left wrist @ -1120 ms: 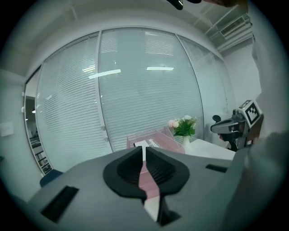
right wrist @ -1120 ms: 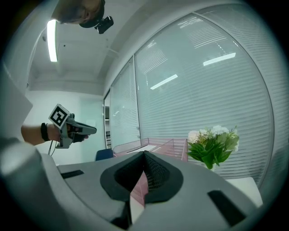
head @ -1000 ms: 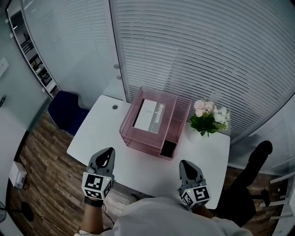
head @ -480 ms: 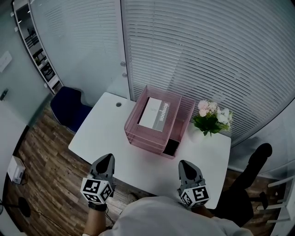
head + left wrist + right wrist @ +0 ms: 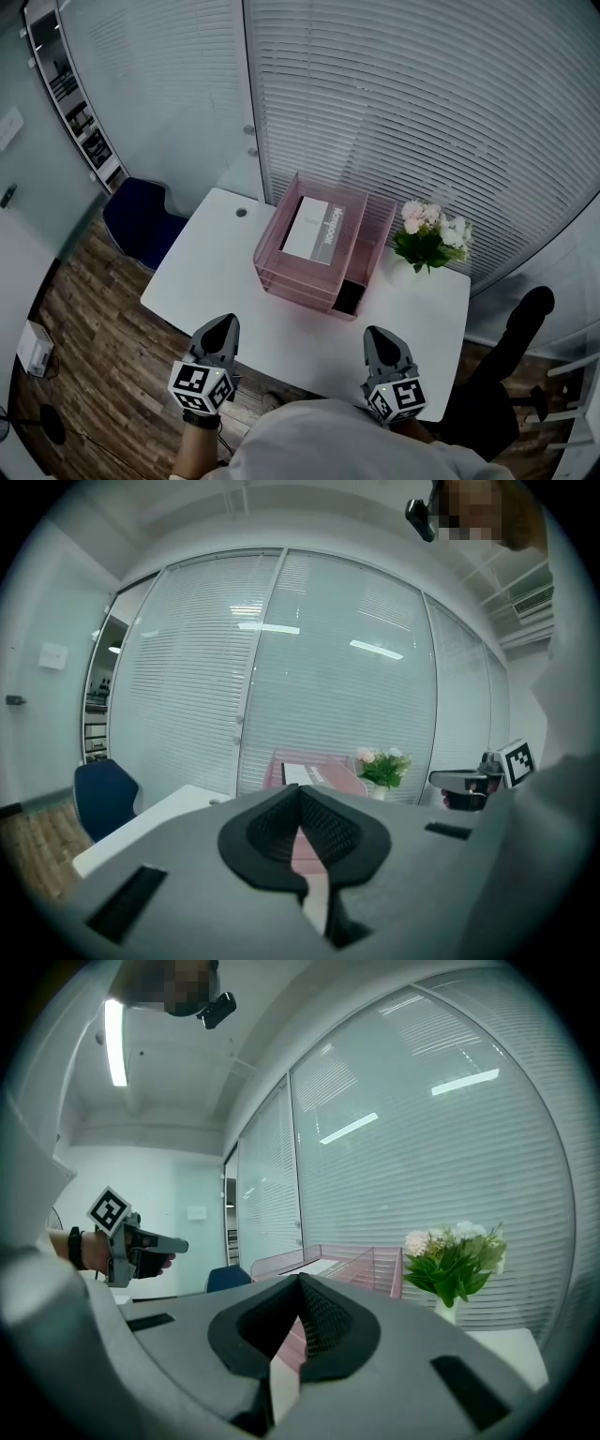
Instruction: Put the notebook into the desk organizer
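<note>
A white-and-grey notebook (image 5: 317, 231) lies flat in the top tray of the pink wire desk organizer (image 5: 270, 251), at the back of the white table (image 5: 216, 272). Both grippers hang over the table's near edge, well short of the organizer. My left gripper (image 5: 223, 323) is shut with nothing in it, and my right gripper (image 5: 377, 333) is shut and empty too. In the left gripper view the organizer (image 5: 323, 764) shows beyond the closed left gripper (image 5: 300, 789). In the right gripper view the organizer (image 5: 349, 1262) stands past the closed right gripper (image 5: 300, 1281).
A vase of pink and white flowers (image 5: 431, 236) stands right of the organizer. A black box (image 5: 344, 299) sits in its lower front right corner. A blue chair (image 5: 141, 220) is off the table's left end. Slatted glass walls close the back.
The head view shifted slightly, and the left gripper drew back a little toward the body. Nothing was taken hold of or let go; the notebook stays in the organizer.
</note>
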